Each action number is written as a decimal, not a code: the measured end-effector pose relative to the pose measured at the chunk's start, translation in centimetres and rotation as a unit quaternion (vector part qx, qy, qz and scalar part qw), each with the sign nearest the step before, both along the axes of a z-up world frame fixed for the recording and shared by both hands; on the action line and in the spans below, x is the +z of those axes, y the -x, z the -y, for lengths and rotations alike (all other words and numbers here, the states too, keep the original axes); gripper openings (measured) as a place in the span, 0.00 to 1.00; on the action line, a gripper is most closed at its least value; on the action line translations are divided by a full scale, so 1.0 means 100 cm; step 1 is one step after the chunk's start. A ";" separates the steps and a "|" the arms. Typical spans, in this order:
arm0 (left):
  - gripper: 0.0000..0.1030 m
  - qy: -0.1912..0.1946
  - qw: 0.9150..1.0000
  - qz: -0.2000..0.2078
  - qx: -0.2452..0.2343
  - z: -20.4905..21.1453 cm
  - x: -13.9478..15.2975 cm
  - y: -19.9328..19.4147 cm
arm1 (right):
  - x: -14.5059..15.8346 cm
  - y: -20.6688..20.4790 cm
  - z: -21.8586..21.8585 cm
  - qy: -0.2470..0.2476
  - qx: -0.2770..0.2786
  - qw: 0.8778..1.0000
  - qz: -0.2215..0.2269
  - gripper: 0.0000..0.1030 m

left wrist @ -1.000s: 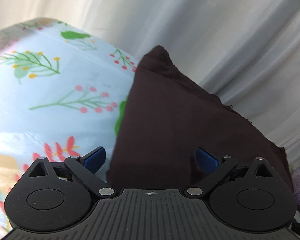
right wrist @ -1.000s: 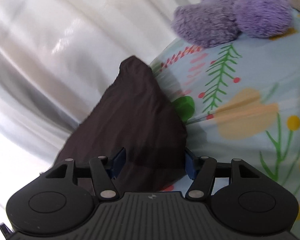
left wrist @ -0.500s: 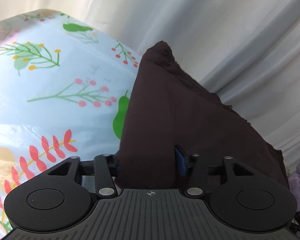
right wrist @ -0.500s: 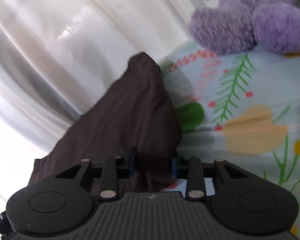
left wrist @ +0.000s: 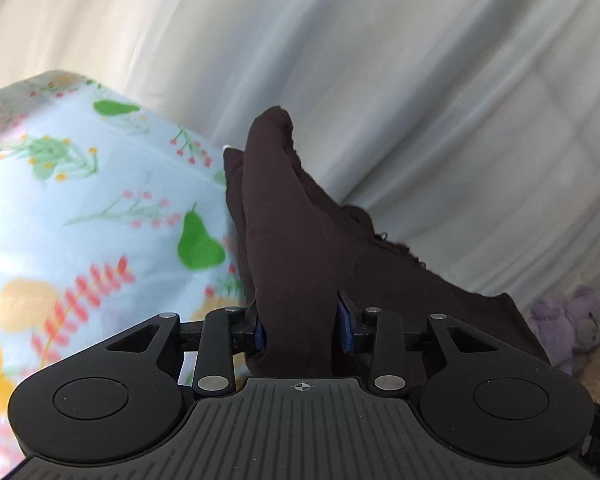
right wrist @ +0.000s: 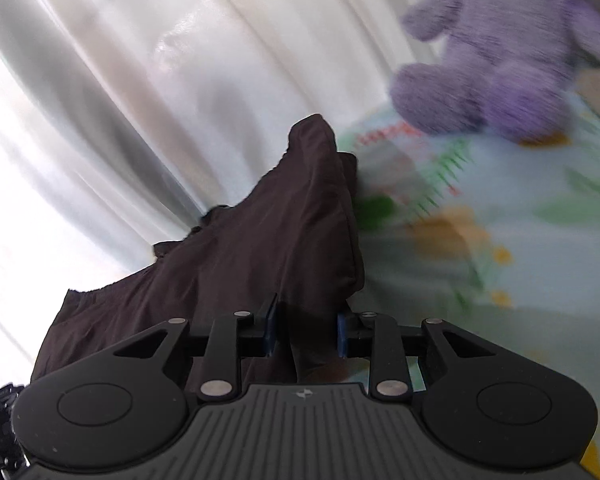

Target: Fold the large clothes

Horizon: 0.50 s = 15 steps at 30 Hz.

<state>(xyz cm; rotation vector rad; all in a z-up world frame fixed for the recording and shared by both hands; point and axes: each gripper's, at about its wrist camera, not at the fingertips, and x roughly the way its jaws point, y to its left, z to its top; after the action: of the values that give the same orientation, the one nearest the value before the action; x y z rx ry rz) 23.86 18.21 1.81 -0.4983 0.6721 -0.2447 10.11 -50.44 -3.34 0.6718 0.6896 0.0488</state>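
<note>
In our left wrist view a dark brown garment (left wrist: 300, 248) runs forward from between the blue pads of our left gripper (left wrist: 302, 326). Its jaws are closing, and the pads already press a bunched fold of the cloth from both sides. The garment rises off the surface as a ridge, with its far corner standing up against a pale curtain (left wrist: 380, 80) that fills the background. To the left lies a light blue floral sheet (left wrist: 80, 208) printed with green pears, red berry sprigs and yellow blossoms; we cannot tell whether it covers a bed or a tabletop. At the far right edge a purple plush toy (left wrist: 568, 328) sits, small and blurred, beside the garment's trailing edge.

In our right wrist view the right gripper (right wrist: 305, 334) is closing too, its jaws pinching another fold of the same dark brown garment (right wrist: 260, 248), which spreads away to the left and peaks near the curtain (right wrist: 120, 100). The floral sheet (right wrist: 500, 240) lies to the right, smeared by motion. The purple plush toy (right wrist: 500, 60) sits at the upper right on the sheet, well apart from the cloth and not in its way.

We can read no writing or labels anywhere, and we see no containers.
</note>
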 end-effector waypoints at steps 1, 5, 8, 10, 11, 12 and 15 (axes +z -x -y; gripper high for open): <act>0.35 0.004 1.000 -0.008 -0.003 -0.002 -0.002 0.014 | -0.001 0.012 0.001 0.005 -0.003 1.000 -0.009 0.27; 0.45 -0.011 0.998 -0.065 0.006 -0.010 -0.012 0.049 | 0.002 0.032 -0.005 0.075 -0.014 0.996 -0.037 0.38; 0.52 -0.061 0.993 -0.088 0.047 -0.012 -0.010 0.051 | 0.019 0.032 -0.013 0.134 -0.044 0.990 0.001 0.50; 0.60 -0.086 0.992 -0.058 0.078 -0.010 0.007 0.048 | 0.033 0.028 -0.025 0.164 -0.058 0.983 0.055 0.59; 0.69 -0.099 0.991 -0.037 0.085 -0.006 0.016 0.046 | 0.038 0.023 -0.032 0.176 -0.056 0.980 0.079 0.59; 0.74 -0.113 0.990 -0.015 0.086 0.000 0.025 0.042 | 0.042 0.015 -0.042 0.178 -0.044 0.978 0.101 0.59; 0.81 -0.142 0.989 0.033 0.041 0.035 0.039 0.021 | 0.043 -0.024 -0.083 0.143 0.019 0.980 0.139 0.45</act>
<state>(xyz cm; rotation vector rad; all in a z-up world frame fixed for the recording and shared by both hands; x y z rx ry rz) 21.79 14.76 5.67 -0.2440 0.6082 -0.0849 12.50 -42.10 0.92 0.3651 0.4282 0.0765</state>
